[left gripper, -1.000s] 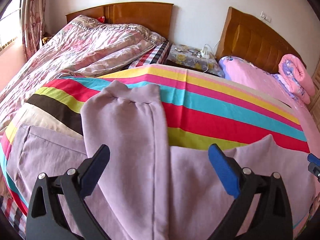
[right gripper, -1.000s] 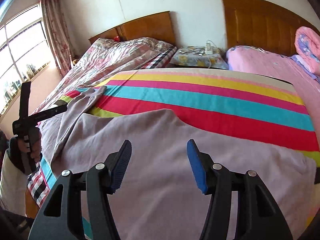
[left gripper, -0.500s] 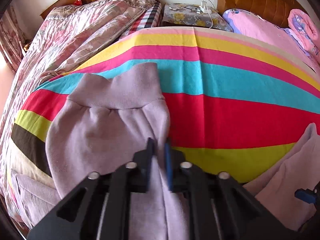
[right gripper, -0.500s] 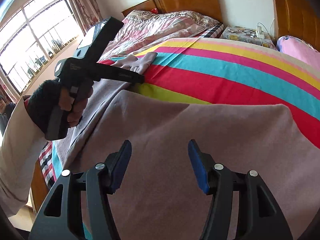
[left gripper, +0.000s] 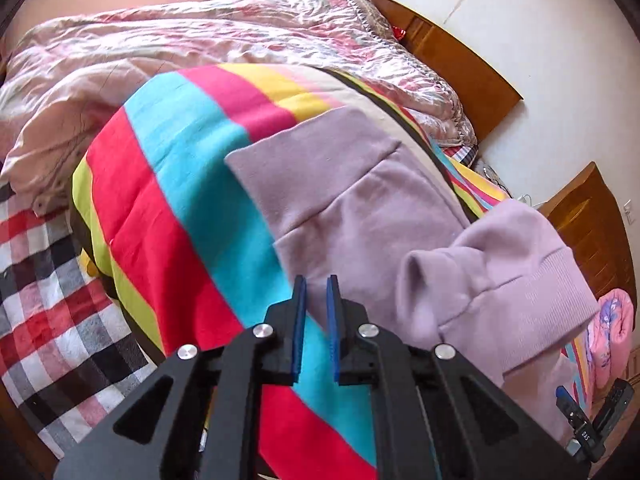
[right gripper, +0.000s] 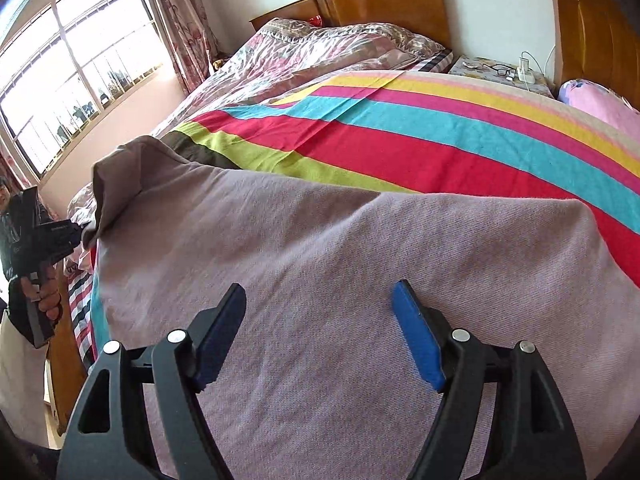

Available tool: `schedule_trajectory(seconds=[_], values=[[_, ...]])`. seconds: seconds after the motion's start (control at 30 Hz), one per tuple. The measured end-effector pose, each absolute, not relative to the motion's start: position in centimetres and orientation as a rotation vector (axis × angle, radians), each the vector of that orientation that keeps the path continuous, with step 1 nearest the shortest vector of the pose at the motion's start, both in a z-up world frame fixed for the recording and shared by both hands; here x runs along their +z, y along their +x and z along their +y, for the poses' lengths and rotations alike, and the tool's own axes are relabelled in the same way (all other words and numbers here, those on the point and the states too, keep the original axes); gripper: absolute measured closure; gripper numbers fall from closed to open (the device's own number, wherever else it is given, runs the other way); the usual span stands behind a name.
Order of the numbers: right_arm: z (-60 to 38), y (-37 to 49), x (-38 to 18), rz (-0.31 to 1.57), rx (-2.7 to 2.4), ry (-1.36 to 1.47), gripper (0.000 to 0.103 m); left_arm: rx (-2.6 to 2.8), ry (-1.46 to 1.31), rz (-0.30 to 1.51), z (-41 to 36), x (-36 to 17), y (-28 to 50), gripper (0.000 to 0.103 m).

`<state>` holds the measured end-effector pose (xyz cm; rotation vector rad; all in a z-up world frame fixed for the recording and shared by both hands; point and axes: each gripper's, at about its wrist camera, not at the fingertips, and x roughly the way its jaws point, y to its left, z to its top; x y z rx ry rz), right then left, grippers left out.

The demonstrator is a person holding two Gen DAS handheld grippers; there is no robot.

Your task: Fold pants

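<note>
Left wrist view: your left gripper [left gripper: 317, 300] pinches the pants [left gripper: 360, 208] leg, lifted. Right gripper [right gripper: 320, 320] jaws apart, holding nothing. Fold barely begun.

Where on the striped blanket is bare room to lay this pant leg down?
Bare stripes lie beyond the pants, running to the nightstand and the pink bedding. Near the right gripper it is all pants; the crumpled quilt crowds the window side.
</note>
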<state>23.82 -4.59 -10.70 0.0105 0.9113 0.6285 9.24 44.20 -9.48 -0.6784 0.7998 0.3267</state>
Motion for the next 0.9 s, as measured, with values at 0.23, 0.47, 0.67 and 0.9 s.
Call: schedule_trajectory(seconds=[0.23,0.47,0.67,0.9], values=[[-4.3,23.7,-10.8,0.907,0.626,-0.016,0.022,0.238,-0.229,0.661,36.5,-4.2,7.7,0.049],[-3.6,23.5,-10.9,0.902,0.61,-0.059,0.02,0.1,0.447,0.701,24.9,-5.4,9.7,0.043],[-3.3,23.5,-11.1,0.902,0.604,-0.084,0.018,-0.056,0.608,0.775,24.2,-8.7,12.4,0.043],[-3.2,23.5,-11.1,0.902,0.603,-0.085,0.018,-0.076,0.316,0.765,28.2,-6.6,15.0,0.094]])
